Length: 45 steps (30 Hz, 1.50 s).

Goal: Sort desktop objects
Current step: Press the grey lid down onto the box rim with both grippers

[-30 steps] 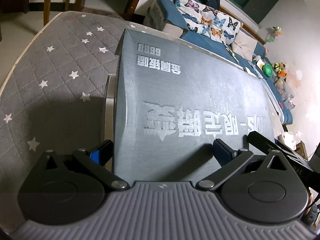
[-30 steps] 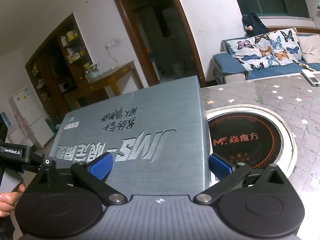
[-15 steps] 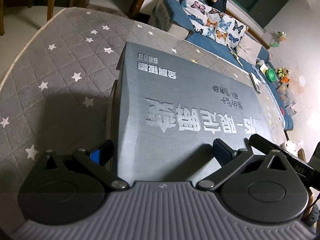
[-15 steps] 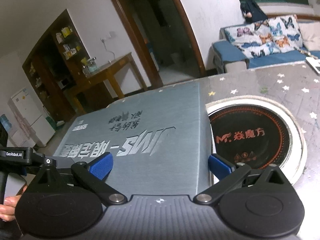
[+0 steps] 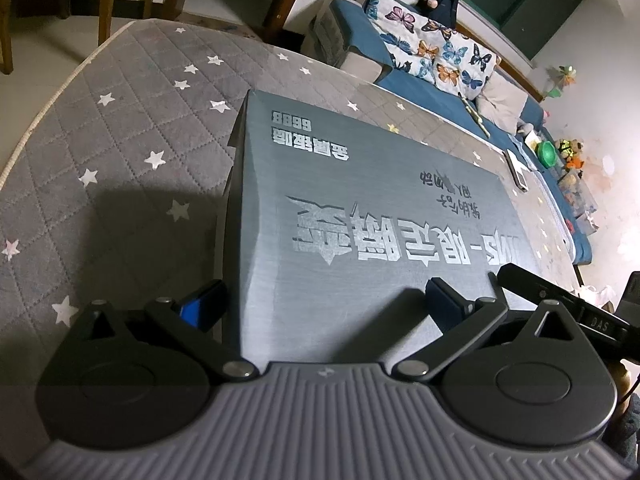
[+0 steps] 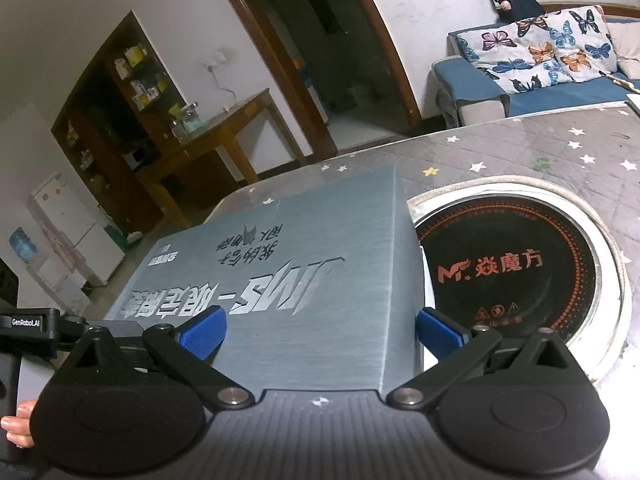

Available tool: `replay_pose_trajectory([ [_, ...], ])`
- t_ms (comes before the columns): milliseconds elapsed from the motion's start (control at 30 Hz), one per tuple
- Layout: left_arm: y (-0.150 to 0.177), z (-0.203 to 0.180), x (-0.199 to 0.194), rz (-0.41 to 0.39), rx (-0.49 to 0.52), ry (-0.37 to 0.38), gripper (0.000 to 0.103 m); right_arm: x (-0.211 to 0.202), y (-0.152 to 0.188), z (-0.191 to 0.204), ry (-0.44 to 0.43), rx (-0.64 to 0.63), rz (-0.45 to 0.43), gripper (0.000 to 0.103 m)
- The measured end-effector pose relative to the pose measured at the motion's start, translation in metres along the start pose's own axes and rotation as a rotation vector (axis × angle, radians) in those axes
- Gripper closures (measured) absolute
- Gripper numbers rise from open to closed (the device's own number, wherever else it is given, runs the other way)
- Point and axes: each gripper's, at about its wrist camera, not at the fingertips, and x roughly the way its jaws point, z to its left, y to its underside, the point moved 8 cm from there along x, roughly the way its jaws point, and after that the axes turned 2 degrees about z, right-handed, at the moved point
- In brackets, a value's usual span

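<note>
A large flat grey box (image 5: 360, 216) with silver lettering lies on the round table, and it also shows in the right wrist view (image 6: 288, 280). My left gripper (image 5: 320, 304) is open wide at the box's near left corner, one finger beside the box's edge, the other over its lid. My right gripper (image 6: 320, 330) is open wide at the box's near right corner, its fingers straddling the corner. Whether the pads touch the box is unclear.
The table has a grey quilted cover with stars (image 5: 100, 152). A black round induction cooktop (image 6: 508, 268) sits in the table, just right of the box. A phone (image 5: 518, 168) lies near the far edge. A blue sofa with butterfly cushions (image 6: 540, 56) stands beyond the table.
Both grippers and the box have come down; the box now sits lower against the table. The fingers have stayed open at the same width.
</note>
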Motion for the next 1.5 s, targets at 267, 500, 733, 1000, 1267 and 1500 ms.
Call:
replay_pose_trajectory([
  [267,-0.001,0.000,-0.001,-0.014,-0.014,-0.010,0.000,-0.001,0.000,0.001,0.000,-0.029,0.004,0.000],
  [500,-0.002,0.000,-0.001,-0.018,-0.006,-0.006,0.000,-0.003,-0.001,0.001,0.000,-0.050,0.006,0.000],
  [733,-0.002,-0.001,0.001,-0.018,0.014,-0.007,0.000,-0.006,0.001,0.004,0.002,-0.060,0.001,0.000],
  [1000,-0.005,0.000,0.005,-0.027,0.043,-0.027,0.000,0.002,0.004,-0.002,0.007,-0.043,0.015,0.000],
  [1267,-0.007,0.005,0.009,-0.036,0.044,-0.023,0.000,0.011,0.010,-0.012,0.004,-0.016,0.034,0.000],
  [1500,-0.001,0.007,0.004,-0.046,0.038,-0.020,0.000,0.011,0.011,-0.013,0.006,-0.015,0.037,0.000],
])
